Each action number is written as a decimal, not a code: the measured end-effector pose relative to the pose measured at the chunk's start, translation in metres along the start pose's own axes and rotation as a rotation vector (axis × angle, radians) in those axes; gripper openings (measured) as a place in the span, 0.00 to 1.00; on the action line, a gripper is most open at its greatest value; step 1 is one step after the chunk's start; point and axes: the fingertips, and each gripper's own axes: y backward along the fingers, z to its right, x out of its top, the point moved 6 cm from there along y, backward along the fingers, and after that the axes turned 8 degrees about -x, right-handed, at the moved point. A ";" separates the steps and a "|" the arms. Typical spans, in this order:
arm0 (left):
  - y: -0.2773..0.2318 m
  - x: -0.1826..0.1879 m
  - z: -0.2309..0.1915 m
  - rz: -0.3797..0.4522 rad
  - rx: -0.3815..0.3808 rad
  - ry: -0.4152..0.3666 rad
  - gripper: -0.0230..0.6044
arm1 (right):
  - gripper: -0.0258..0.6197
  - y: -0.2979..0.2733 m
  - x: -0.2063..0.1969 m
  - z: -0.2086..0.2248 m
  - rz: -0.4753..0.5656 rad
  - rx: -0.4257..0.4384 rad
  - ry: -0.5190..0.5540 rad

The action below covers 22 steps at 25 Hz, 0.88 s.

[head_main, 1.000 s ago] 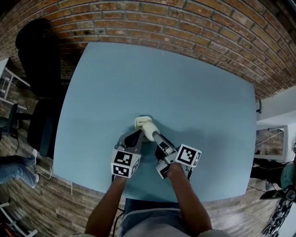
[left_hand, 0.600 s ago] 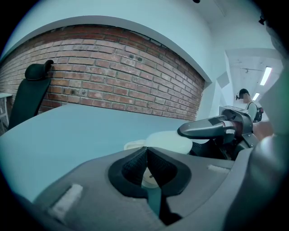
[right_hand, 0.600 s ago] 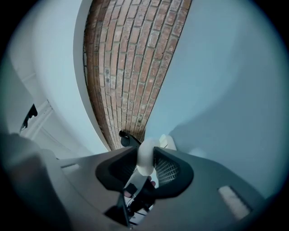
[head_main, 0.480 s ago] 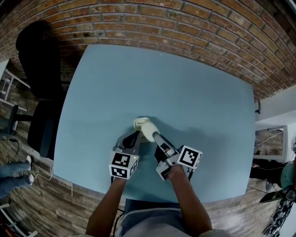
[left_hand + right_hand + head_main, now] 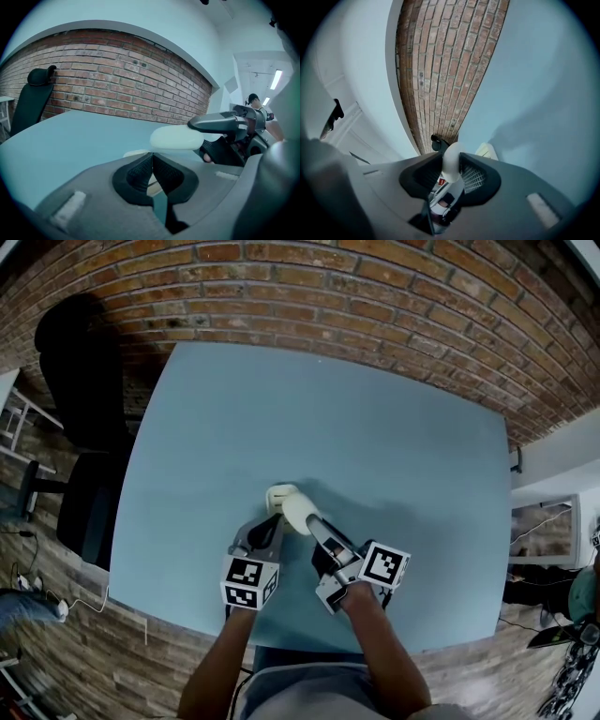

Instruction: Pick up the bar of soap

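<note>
**Operator:** Have I got it, and where is it?

**Spotter:** Yes. Your right gripper [image 5: 309,521] is clamped on the pale, smooth, oval bar of soap [image 5: 292,507]. Its ribbed black pads [image 5: 474,179] press on the soap's two flanks. A good part of the bar sticks out past the tips. It looks clear of the matt light-blue table top [image 5: 394,427], on your side of the middle. It hangs right above a flat cream piece [image 5: 277,491] lying there, and I can't say what that piece is.

**Operator:** And my other hand?

**Spotter:** Your left gripper [image 5: 273,523] sits low, just beside the soap, with its jaws drawn together and none of the soap in them. The cream piece shows below where the pads meet. I can't tell whether you're pinching its edge.

**Operator:** How do I finish the lift cleanly?

**Spotter:** I'd hold that squeeze just as it is. Soap is slick and rounded, so more pressure could shoot it out forward. Raise it straight and slowly without rolling your wrist, because the overhanging end will want to tip. Leave the left gripper where it is, so the two tools don't knock together.
</note>
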 end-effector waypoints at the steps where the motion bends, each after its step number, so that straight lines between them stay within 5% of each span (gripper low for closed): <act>1: 0.001 0.000 0.001 0.000 0.002 0.001 0.04 | 0.22 0.001 0.001 -0.003 0.000 0.007 0.002; 22: 0.022 0.021 0.026 0.049 0.016 -0.024 0.04 | 0.22 0.027 0.008 -0.059 0.007 0.128 0.043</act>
